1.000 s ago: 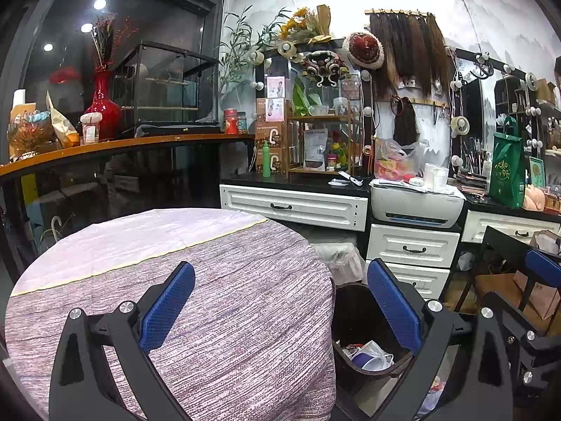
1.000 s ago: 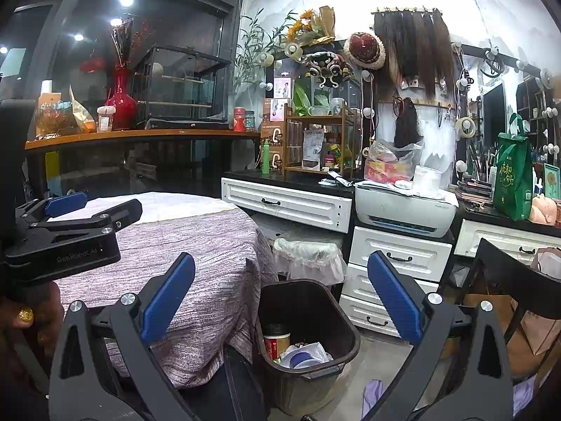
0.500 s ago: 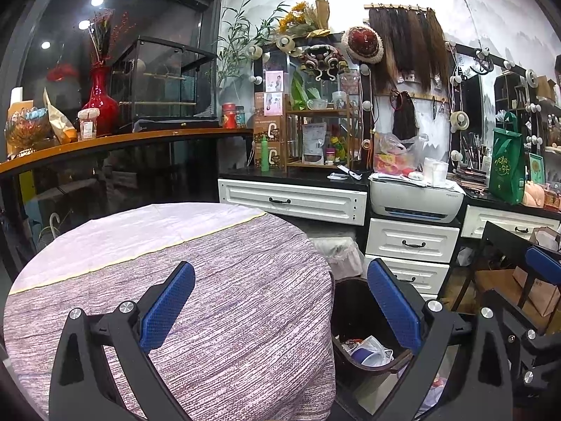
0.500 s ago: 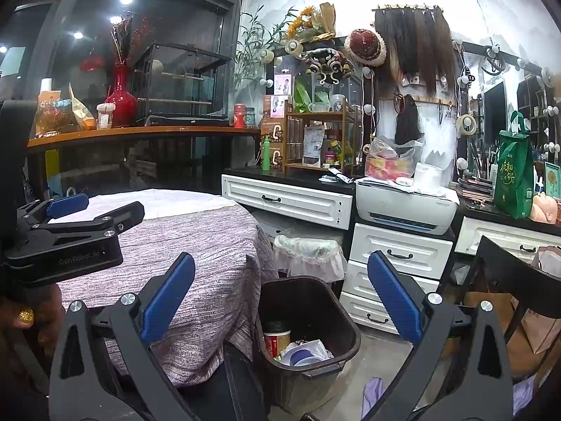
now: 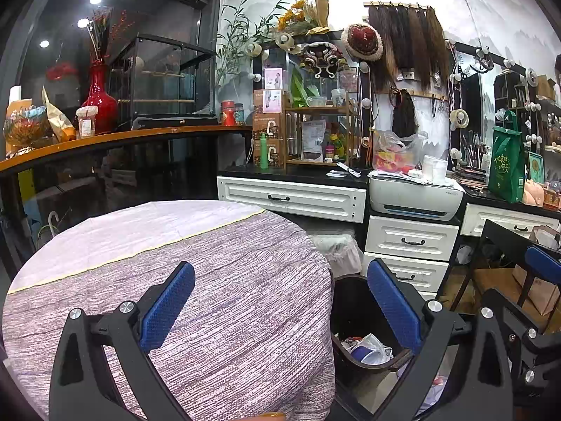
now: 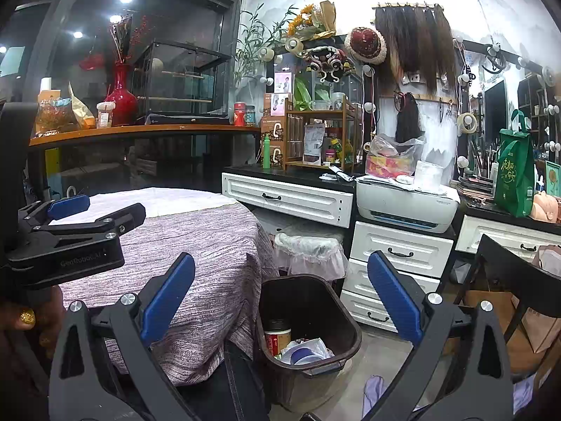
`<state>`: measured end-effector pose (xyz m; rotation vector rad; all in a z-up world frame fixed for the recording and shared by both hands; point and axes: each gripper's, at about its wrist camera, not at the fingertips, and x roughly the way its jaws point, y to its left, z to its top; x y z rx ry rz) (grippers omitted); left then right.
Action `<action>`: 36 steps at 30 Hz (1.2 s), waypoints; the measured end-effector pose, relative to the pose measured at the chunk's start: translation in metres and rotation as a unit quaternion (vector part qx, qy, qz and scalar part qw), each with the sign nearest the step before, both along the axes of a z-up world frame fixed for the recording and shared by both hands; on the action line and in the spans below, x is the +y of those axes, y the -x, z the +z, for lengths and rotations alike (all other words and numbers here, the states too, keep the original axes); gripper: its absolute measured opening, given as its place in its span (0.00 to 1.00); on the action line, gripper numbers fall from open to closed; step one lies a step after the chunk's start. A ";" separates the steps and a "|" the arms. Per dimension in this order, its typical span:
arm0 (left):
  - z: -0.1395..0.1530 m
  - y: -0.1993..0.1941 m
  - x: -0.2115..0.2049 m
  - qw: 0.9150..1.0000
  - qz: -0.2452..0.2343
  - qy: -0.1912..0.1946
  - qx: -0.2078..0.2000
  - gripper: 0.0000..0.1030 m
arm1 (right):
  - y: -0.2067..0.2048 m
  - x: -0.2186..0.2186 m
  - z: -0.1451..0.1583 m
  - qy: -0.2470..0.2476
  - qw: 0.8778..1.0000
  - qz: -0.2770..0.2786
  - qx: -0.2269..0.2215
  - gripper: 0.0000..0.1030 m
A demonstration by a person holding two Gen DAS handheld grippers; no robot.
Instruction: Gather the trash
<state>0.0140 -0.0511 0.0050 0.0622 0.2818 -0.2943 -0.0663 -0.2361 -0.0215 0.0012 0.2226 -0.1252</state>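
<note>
A dark bin [image 6: 345, 329] stands on the floor just beside a round worktop [image 6: 210, 245] draped in a purple woven cloth. Inside the bin lie a red-labelled can [image 6: 277, 338], crumpled white plastic and a blue lid [image 6: 304, 353]. The right gripper [image 6: 280, 301] hangs above the bin with its blue-padded jaws wide apart and nothing between them. The left gripper [image 5: 280, 301] is also spread wide and empty, over the worktop's edge with the bin [image 5: 350, 301] below its right finger. White drawers [image 6: 399, 252] and a printer [image 6: 403, 207] stand behind.
</note>
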 end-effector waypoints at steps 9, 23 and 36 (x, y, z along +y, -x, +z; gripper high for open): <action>-0.002 -0.001 0.000 1.000 -0.001 0.000 0.002 0.95 | 0.000 0.000 0.000 0.000 1.000 0.000 0.000 0.94; -0.003 -0.001 -0.001 1.000 -0.002 0.000 0.003 0.95 | 0.000 0.001 0.001 -0.001 1.000 0.001 0.001 0.94; -0.006 0.000 -0.002 1.000 -0.002 -0.002 0.001 0.95 | -0.001 0.002 0.000 -0.001 1.000 0.001 0.002 0.94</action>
